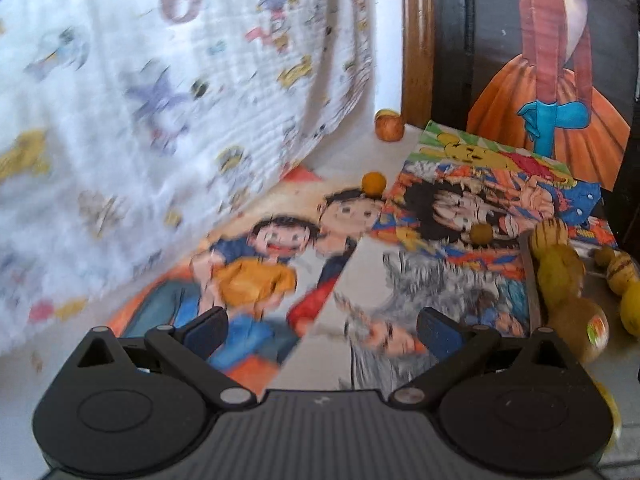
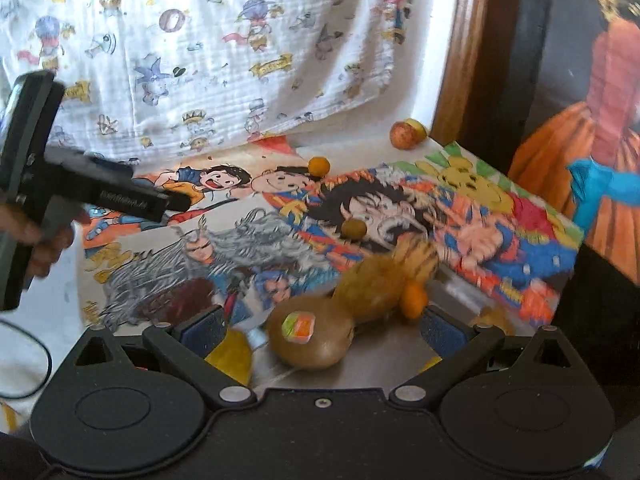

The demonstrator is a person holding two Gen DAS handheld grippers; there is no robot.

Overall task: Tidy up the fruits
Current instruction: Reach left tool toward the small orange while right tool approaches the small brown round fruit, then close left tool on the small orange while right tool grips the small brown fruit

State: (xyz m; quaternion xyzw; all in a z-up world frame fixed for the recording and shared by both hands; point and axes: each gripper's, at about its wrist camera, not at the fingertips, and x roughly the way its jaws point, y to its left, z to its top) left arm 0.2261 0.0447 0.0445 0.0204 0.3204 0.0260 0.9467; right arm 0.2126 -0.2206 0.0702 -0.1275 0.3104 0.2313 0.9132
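Both grippers — left gripper (image 1: 322,326) and right gripper (image 2: 322,326) — stand apart and hold nothing, the right over a stickered kiwi (image 2: 310,338) on a metal tray (image 2: 380,364) by the bench's right edge.

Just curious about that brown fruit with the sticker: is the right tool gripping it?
No, the kiwi lies loose on the tray between the right tool's wide-open fingers.

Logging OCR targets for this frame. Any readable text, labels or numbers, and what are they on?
None readable.
Sticker on the kiwi: orange and green, print too blurred.
Left gripper body lettering: too small.
Yellow banner on the cartoon cloth: illegible.
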